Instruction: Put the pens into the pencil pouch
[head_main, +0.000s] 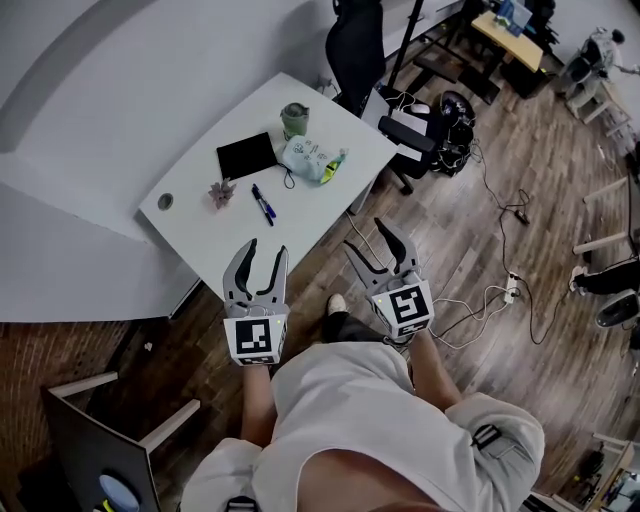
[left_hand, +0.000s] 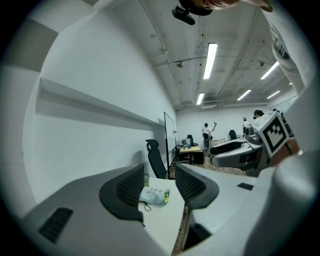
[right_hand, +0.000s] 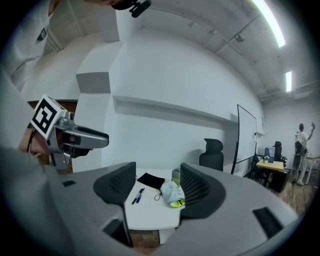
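Note:
Two dark pens (head_main: 263, 205) (right_hand: 138, 195) lie side by side near the middle of the white table (head_main: 200, 228). A pale pencil pouch (head_main: 314, 159) (left_hand: 154, 195) (right_hand: 172, 194) with a yellow-green end rests toward the table's far right. My left gripper (head_main: 264, 258) hovers open over the floor just short of the table's near edge, nothing between its fingers. My right gripper (head_main: 380, 238) is open too, held over the wooden floor to the right of the table, and it is empty.
A black notebook (head_main: 246, 155) lies by the pouch, a green cup (head_main: 294, 120) behind it, a small pink plant (head_main: 221, 192) to the left. A black office chair (head_main: 357, 50) stands at the table's far end. Cables (head_main: 500, 290) trail over the wooden floor. People stand far off.

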